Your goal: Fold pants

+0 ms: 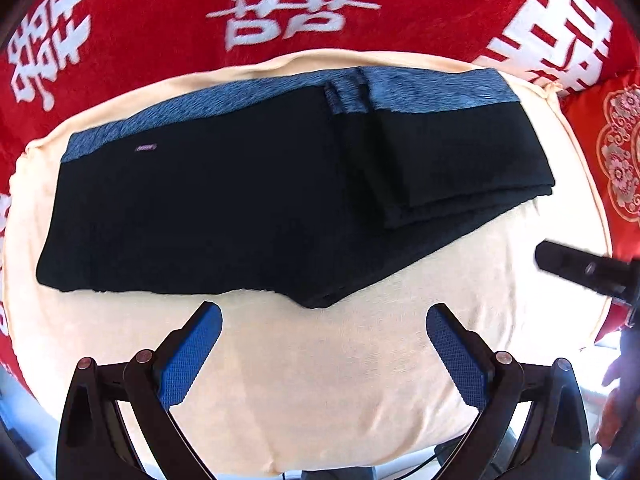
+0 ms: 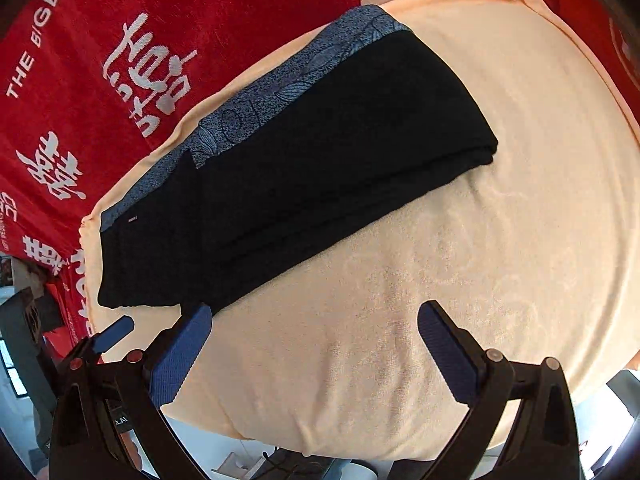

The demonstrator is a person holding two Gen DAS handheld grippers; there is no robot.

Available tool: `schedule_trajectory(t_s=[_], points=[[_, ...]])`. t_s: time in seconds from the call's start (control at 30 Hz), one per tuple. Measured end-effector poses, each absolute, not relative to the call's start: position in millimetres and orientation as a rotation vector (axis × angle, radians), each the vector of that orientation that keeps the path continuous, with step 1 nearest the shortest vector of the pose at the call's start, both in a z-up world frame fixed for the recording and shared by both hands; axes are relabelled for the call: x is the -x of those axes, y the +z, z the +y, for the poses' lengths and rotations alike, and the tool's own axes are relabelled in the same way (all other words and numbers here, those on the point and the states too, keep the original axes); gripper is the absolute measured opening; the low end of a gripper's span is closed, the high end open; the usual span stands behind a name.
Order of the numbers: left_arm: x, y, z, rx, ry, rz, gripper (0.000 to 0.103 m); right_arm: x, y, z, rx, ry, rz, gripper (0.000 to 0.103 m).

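Blue-padded fingers fill the bottom of both views, and both claws are spread wide with nothing between them. From the left wrist view, the left claw [image 1: 324,312] hangs above bare cream cloth [image 1: 320,380], its tips just short of the lower edge of the pants [image 1: 208,216]. From the right wrist view, the right claw [image 2: 314,312] is just as wide apart, empty too, its left finger [image 2: 180,356] close to the near corner of the dark fabric.

And there are the pants, black, folded into a long flat bundle, lying across the upper half of the cream cloth. A blue patterned waistband [image 1: 224,104] runs along the far edge, with a small label [image 1: 146,147] near the left end. One folded layer sits on top at the right side of the bundle, edges stacked neatly.

Over at the right edge of the left wrist view, a black finger of the other claw pokes in, clear of the pants. Behind it all spreads a red cloth [image 1: 420,8] with big white characters, and a red cushion [image 1: 616,152] with an ornate pattern sits at the far right.
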State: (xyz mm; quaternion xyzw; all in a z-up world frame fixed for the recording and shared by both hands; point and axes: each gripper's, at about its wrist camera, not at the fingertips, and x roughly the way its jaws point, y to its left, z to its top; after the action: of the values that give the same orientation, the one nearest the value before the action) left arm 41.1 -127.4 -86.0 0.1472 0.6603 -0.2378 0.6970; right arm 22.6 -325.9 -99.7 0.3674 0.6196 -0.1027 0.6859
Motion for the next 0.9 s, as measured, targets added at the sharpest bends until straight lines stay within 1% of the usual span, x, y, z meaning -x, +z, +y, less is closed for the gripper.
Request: schedule_trajectory(t_s=[0.07,0.27,0.47,0.63,0.9], points=[[-51.3,-96.3,-118.2,-0.322,-0.507,1.478,0.103,-30.7,-99.1,-324.9,-0.814,-0.217,1.387,0.103],[-69.5,-102.3,-94.3,-0.283,-0.417,1.475,0.103,-56.7,-97.1,-313.7,-0.764,-0.16,1.391,0.103],[-77.0,-110.4,-71.7,-0.215,-0.353,1.461,0.103,-91.5,-102.3,-284.5,-0.585,-0.071,1.448,0.103],[-80.1,-118.7,-48.4,-0.125,-0.301,1.475,0.103,-116.0,-107.2,-263.5,-0.516,-0.031,1.478,0.103],[-86.1,-123.3,-8.9,-0.055,-0.238,1.458,0.103,-150.2,-118.0,-232.0,-0.393,0.002,1.51,0.103]])
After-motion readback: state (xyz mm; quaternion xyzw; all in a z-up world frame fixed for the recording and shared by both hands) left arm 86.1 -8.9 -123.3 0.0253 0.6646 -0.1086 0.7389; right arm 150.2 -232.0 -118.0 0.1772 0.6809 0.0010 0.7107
